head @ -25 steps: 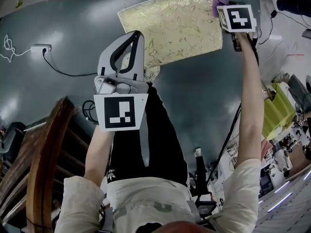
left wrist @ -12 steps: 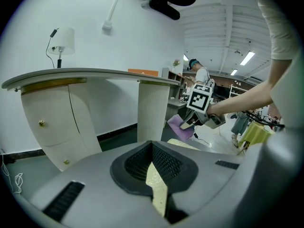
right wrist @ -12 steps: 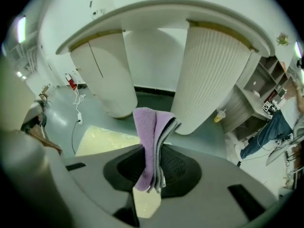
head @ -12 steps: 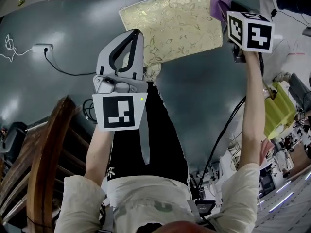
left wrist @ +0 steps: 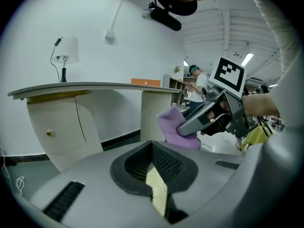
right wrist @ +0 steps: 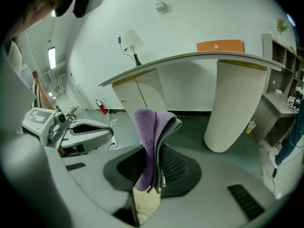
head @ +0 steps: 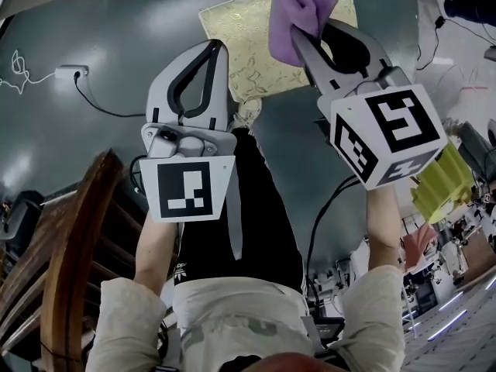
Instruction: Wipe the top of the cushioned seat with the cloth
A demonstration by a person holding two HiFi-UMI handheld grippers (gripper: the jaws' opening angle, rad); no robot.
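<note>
A gold patterned seat [head: 248, 49] sits below two grippers, the left gripper [head: 218, 53] with jaws together and empty at its near edge, the right gripper [head: 304, 41] clenched on a folded purple cloth [head: 298, 6] over the seat

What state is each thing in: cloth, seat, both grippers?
cloth: bunched, clamped, held in the air above the seat.
cushioned seat: top bare, nothing resting on it.
right gripper: shut on the cloth.
left gripper: shut, empty.
</note>
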